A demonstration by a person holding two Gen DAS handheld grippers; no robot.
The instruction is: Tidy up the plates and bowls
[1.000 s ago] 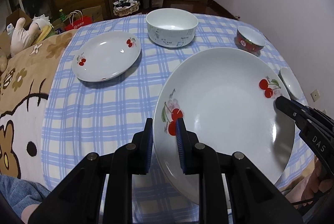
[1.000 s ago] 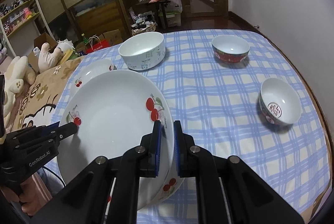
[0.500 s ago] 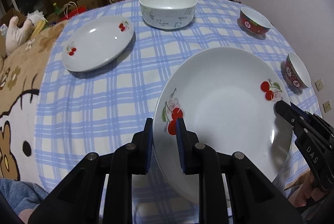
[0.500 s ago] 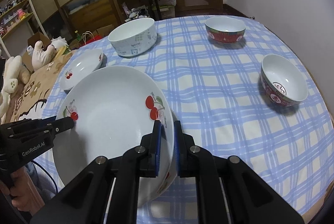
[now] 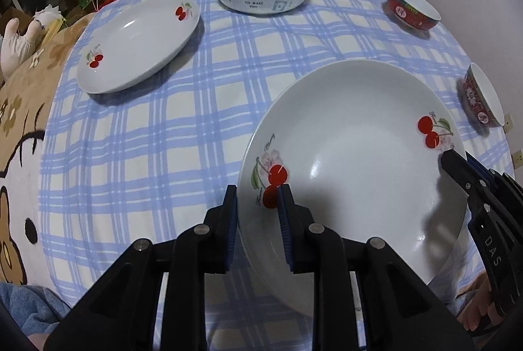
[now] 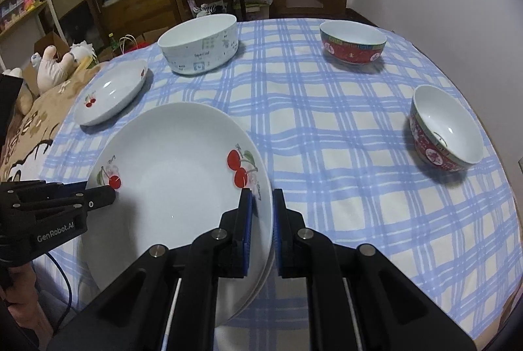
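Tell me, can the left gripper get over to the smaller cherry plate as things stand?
Probably not yet. The left gripper is opening but its jaws are around the big plate's rim, which the right gripper also clamps. Beyond that, only bare tablecloth lies before the smaller cherry plate.

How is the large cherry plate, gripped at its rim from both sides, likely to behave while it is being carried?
The large cherry plate looks like glazed ceramic, so probably rigid but breakable if dropped. Its glossy rim may be slippery between the pads of the right gripper. The left gripper is opening around the opposite rim, so the wide plate could tip.
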